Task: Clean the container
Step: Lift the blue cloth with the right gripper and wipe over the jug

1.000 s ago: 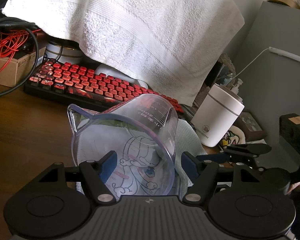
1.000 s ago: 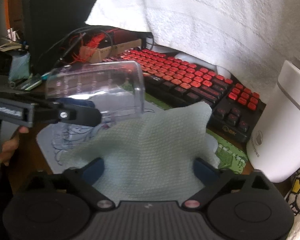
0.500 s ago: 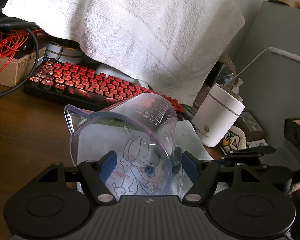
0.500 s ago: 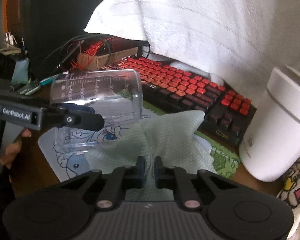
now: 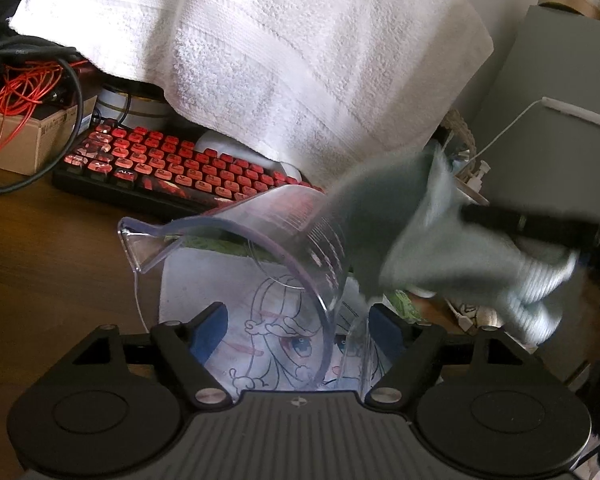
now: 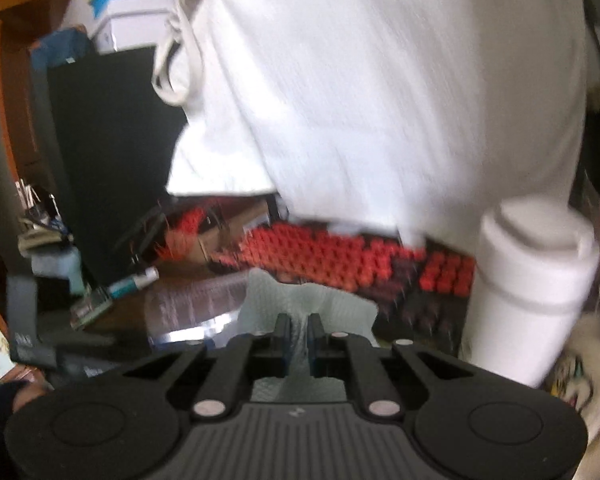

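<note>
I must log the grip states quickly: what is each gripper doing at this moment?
Left gripper: shut on the clear measuring jug, which is tilted.
Right gripper: shut on the pale green cloth, lifted off the table.

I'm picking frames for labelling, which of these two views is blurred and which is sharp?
Right wrist view: motion-smeared throughout, red keyboard and white towel streaked. Left wrist view: mostly sharp, clear measuring jug crisp, only the green cloth blurred.

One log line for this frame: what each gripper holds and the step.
left gripper: holding clear measuring jug tilted | right gripper: shut on green cloth | step: cloth lifted, not inside jug
</note>
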The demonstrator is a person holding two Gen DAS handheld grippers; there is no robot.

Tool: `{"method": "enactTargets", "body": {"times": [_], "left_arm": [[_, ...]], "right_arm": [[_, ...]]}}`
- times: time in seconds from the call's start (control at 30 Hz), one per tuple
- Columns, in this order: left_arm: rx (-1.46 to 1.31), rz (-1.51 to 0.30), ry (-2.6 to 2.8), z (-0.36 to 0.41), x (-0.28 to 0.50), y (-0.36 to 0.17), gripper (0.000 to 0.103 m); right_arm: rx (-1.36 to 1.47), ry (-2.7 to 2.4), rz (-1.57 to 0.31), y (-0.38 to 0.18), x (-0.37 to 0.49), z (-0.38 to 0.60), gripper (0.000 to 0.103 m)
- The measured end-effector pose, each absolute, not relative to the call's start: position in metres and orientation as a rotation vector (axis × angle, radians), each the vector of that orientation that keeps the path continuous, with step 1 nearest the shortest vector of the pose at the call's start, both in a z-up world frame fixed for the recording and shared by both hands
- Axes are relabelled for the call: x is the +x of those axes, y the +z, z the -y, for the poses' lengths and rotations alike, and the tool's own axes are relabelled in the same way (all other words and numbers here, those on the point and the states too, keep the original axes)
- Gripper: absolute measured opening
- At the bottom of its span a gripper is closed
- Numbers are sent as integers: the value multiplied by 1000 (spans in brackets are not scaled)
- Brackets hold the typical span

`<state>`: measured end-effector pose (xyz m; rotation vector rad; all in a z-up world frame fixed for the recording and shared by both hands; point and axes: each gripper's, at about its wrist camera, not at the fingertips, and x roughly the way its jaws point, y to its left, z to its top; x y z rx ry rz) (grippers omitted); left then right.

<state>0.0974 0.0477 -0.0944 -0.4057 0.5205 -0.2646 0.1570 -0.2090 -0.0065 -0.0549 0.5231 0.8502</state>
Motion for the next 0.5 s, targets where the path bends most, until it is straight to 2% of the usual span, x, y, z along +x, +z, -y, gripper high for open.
{"method": "enactTargets", "body": {"times": [0.27, 0.5], "left_arm": [[-402, -518, -267, -47, 99, -94, 78], [-401, -522, -265, -47, 100, -94, 77]], "right_arm": [[-35, 961, -415, 39, 156, 181, 7], [-111, 995, -478, 21, 163, 155, 7]]}}
